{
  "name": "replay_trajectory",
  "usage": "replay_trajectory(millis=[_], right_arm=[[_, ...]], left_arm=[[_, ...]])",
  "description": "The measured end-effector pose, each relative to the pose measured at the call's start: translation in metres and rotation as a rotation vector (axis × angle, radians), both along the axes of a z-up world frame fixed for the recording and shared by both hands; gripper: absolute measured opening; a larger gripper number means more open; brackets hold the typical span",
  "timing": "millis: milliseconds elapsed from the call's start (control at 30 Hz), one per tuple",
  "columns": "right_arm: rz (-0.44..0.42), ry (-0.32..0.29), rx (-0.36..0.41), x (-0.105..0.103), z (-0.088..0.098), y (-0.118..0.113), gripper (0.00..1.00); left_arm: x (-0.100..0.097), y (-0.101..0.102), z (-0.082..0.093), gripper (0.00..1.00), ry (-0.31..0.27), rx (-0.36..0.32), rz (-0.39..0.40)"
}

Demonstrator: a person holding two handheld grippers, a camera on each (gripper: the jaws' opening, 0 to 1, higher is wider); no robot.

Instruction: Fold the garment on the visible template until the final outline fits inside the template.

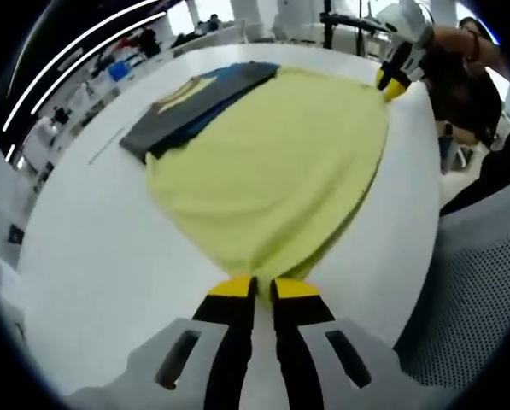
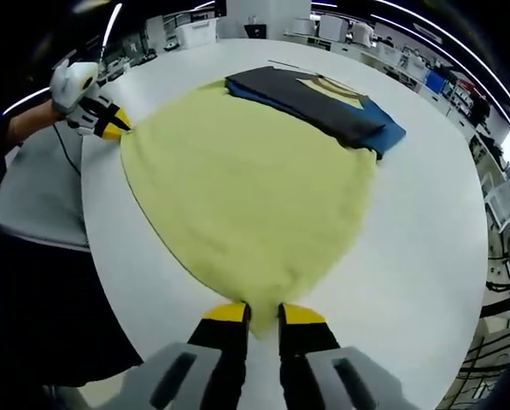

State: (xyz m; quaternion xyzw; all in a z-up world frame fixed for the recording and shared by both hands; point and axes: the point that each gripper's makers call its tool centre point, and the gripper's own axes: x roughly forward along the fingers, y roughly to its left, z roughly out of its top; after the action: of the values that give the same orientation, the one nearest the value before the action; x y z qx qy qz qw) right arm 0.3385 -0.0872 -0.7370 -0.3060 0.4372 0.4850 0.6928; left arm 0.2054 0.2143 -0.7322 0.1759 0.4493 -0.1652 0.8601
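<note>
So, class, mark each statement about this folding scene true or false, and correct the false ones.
1. The yellow garment lies spread on a white table. True.
2. Both grippers hang open, away from the cloth. False: the left gripper and the right gripper each pinch an edge of the yellow garment.
3. A stack of dark folded clothes lies at the garment's far edge. True.
4. The yellow garment is already folded into a small square. False: it lies wide and flat, stretched between the two grippers.
5. The table is bare wood. False: it is white.
</note>
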Motion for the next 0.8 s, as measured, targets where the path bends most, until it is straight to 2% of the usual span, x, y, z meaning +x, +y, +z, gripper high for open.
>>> replay_trajectory(millis=[233, 500, 800], right_arm=[[0.011, -0.011, 0.001, 0.001, 0.000, 0.001, 0.03], [0.030, -0.020, -0.008, 0.001, 0.003, 0.001, 0.00], [0.043, 0.000, -0.024, -0.009, 0.005, -0.002, 0.00]], left_arm=[[-0.001, -0.001, -0.001, 0.00, 0.015, -0.013, 0.008], [-0.003, -0.001, -0.001, 0.00, 0.038, -0.016, 0.013], [-0.017, -0.007, 0.000, 0.00, 0.068, -0.015, -0.021]])
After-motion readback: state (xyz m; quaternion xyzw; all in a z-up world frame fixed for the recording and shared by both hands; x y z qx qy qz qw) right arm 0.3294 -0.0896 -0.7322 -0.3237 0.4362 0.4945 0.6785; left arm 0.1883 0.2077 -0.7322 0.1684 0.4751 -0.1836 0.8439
